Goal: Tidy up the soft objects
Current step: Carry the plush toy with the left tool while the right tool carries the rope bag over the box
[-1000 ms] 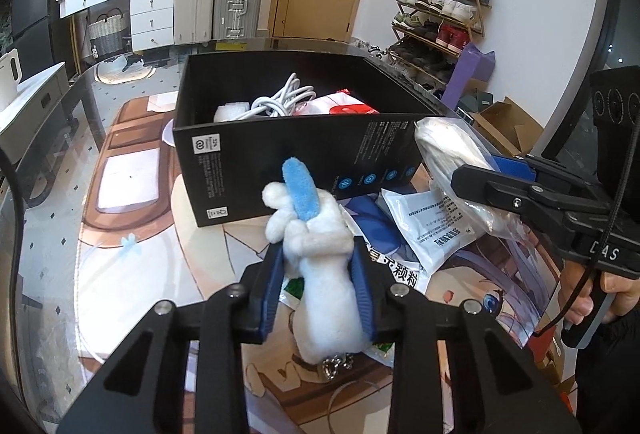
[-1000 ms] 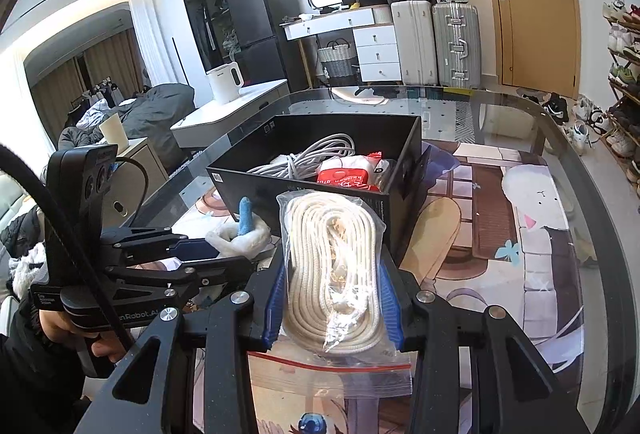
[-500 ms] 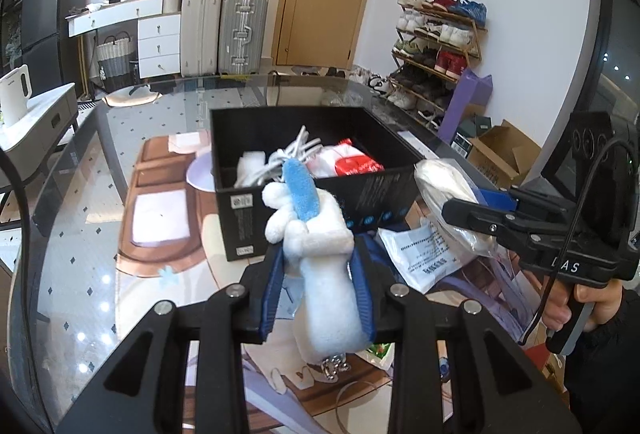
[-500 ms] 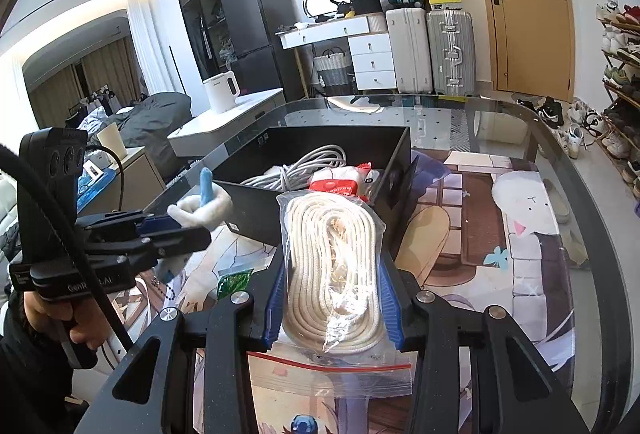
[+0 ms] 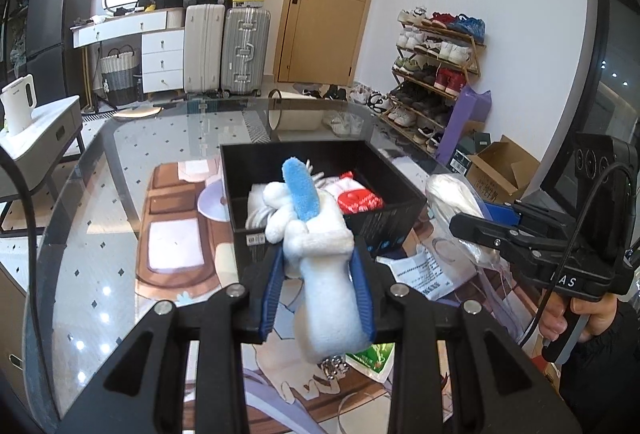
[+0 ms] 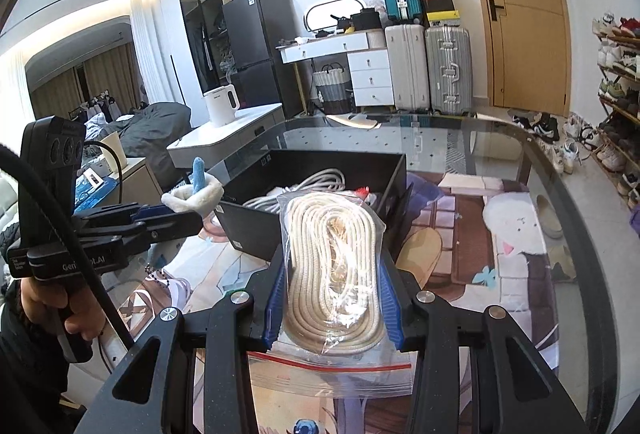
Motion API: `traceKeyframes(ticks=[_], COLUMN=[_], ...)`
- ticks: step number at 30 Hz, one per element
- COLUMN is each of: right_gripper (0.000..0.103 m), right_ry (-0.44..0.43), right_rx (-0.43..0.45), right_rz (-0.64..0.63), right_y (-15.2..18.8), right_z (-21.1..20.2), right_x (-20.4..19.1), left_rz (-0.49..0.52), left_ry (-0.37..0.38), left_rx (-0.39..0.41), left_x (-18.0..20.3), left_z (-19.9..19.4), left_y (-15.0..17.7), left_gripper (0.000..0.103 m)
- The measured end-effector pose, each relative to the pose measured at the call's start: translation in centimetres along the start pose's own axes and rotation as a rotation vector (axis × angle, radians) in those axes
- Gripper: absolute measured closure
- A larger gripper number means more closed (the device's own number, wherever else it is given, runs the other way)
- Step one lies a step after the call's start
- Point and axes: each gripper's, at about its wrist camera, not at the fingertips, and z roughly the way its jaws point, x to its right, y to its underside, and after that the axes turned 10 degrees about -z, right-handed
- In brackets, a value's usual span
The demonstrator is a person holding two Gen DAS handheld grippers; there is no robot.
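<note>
My left gripper (image 5: 318, 262) is shut on a white plush toy (image 5: 324, 282) with a blue ear, held above the table in front of the black box (image 5: 384, 230). It also shows in the right wrist view (image 6: 192, 194). My right gripper (image 6: 332, 274) is shut on a clear zip bag of coiled cream rope (image 6: 334, 274), held above the table near the box's (image 6: 248, 230) front right corner. The bag also shows in the left wrist view (image 5: 456, 206). The box holds white cord (image 6: 316, 180) and a red-and-white pack (image 5: 358, 200).
The glass table (image 6: 500, 138) carries a printed cartoon mat (image 6: 480, 234). A white packet (image 5: 424, 274) and a green packet (image 5: 370, 360) lie on the mat below the grippers. Suitcases, a drawer unit, a shoe rack and a door stand behind.
Both grippers have risen and pulled back from the box with their loads. The box now looks smaller and lower in both views.
</note>
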Motion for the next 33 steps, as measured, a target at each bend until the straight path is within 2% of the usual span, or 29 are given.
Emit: traceKeyframes(ticks=[13,22,33], right_gripper=[0.062,0.062,0.062], right_ry=[0.018,0.051,0.061], right_rx=[-0.010,0.002,-0.007], right_rz=[-0.037,-0.074,-0.068], right_y=[-2.0,-4.6,-6.7], right_z=[-0.3,-0.1,2.2], right_x=[-1.6,-1.4,-0.2], left_rz=[0.003,0.008,0.019], left_ry=[0.018,0.012,0.015], left_rx=[0.066,0.114,0.120], left_x=[-0.8,-1.1,-1.8], left_z=[-1.0,-0.9,0.9], left_y=[-2.2,-3.6,-4.9], left_gripper=[0.072,0.072,0.072])
